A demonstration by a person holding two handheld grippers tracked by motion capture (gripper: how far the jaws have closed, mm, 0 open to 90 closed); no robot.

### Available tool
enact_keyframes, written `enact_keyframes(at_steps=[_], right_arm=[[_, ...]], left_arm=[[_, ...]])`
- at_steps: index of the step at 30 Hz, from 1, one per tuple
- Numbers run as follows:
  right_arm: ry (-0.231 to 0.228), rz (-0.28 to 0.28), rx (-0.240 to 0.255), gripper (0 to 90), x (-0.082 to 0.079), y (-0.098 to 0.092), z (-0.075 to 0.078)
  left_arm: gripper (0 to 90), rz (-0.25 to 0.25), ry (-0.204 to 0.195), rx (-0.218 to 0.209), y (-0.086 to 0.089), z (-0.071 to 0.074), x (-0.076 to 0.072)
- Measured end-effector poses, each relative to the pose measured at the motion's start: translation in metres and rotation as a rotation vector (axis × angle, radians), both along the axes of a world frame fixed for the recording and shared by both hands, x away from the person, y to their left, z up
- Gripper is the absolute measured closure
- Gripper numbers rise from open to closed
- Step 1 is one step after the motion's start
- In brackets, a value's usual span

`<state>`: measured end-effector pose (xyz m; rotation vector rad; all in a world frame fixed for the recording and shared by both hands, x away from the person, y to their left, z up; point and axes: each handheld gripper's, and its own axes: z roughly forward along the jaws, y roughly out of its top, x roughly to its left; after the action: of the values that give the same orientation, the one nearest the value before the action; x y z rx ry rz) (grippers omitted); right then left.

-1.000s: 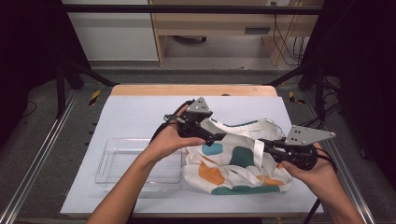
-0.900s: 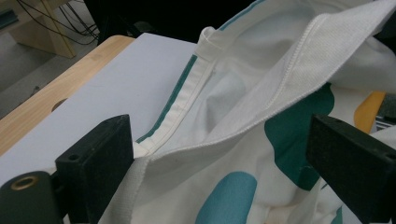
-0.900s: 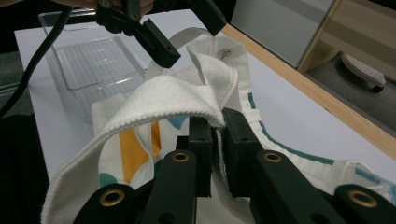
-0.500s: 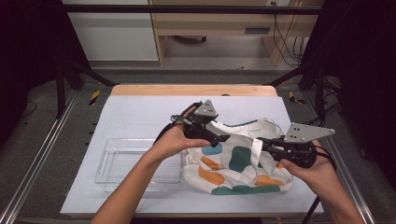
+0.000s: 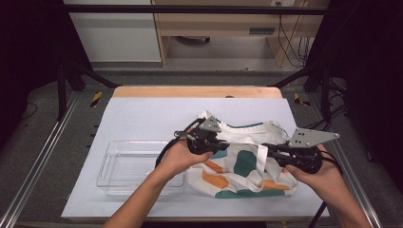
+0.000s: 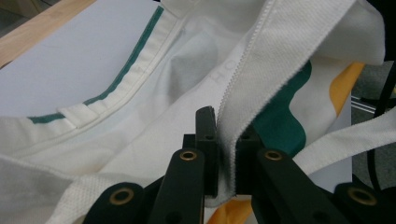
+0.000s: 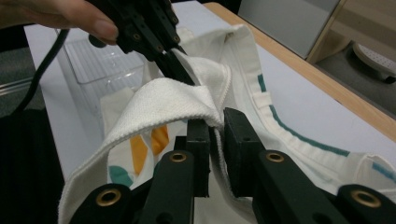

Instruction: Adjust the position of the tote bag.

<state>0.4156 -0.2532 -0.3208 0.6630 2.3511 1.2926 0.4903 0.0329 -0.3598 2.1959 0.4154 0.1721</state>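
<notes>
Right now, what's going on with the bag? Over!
Left hand-held gripper just closed on white canvas tote bag rim. Right hand-held gripper shut on rim too. Clear plastic tray beside bag, not blocking.

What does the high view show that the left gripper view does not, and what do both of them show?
High view alone: the clear plastic tray left of the bag, the person's hands, and the right gripper shut on the bag's rim. Left gripper view alone: up close, the left gripper, whose jaws have just been closing, pinches the white woven strap between its pads. Both: the cloth bag with its green and orange patches on the white table.
</notes>
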Motion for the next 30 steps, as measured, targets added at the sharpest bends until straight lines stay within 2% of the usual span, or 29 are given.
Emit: enact_keyframes(at_steps=[4, 7, 10, 12, 18, 23, 26, 28, 29, 30], right_arm=[[0.04, 0.01, -0.039, 68.1, -0.004, 0.001, 0.0], [0.043, -0.002, -0.073, 50.8, -0.008, 0.001, 0.002], [0.02, -0.018, -0.084, 42.3, -0.012, -0.004, 0.005], [0.013, -0.024, -0.092, 37.7, -0.016, -0.01, 0.007], [0.017, -0.048, -0.065, 37.4, -0.021, -0.03, 0.016], [0.012, -0.081, -0.051, 36.9, -0.017, -0.04, 0.024], [0.02, -0.106, -0.025, 37.6, -0.008, -0.047, 0.029], [0.032, -0.124, -0.028, 37.6, 0.002, -0.048, 0.031], [0.051, -0.131, -0.03, 37.6, 0.015, -0.046, 0.031], [0.051, -0.131, -0.03, 37.6, 0.015, -0.046, 0.031]], left_arm=[[86.7, 0.026, -0.029, -0.022, 0.003, 0.001, -0.016], [87.0, 0.042, -0.067, -0.012, 0.004, 0.003, -0.026], [87.0, 0.051, -0.065, -0.041, 0.005, 0.003, -0.033], [87.0, 0.047, -0.065, -0.042, 0.005, 0.001, -0.036], [87.0, 0.063, -0.05, -0.06, 0.006, -0.001, -0.037], [87.1, 0.067, -0.051, -0.062, 0.008, -0.005, -0.043], [87.1, 0.066, -0.048, -0.072, 0.01, -0.007, -0.048], [87.1, 0.066, -0.052, -0.079, 0.011, -0.008, -0.053], [87.1, 0.065, -0.056, -0.077, 0.011, -0.008, -0.055], [87.1, 0.063, -0.06, -0.076, 0.011, -0.008, -0.058]])
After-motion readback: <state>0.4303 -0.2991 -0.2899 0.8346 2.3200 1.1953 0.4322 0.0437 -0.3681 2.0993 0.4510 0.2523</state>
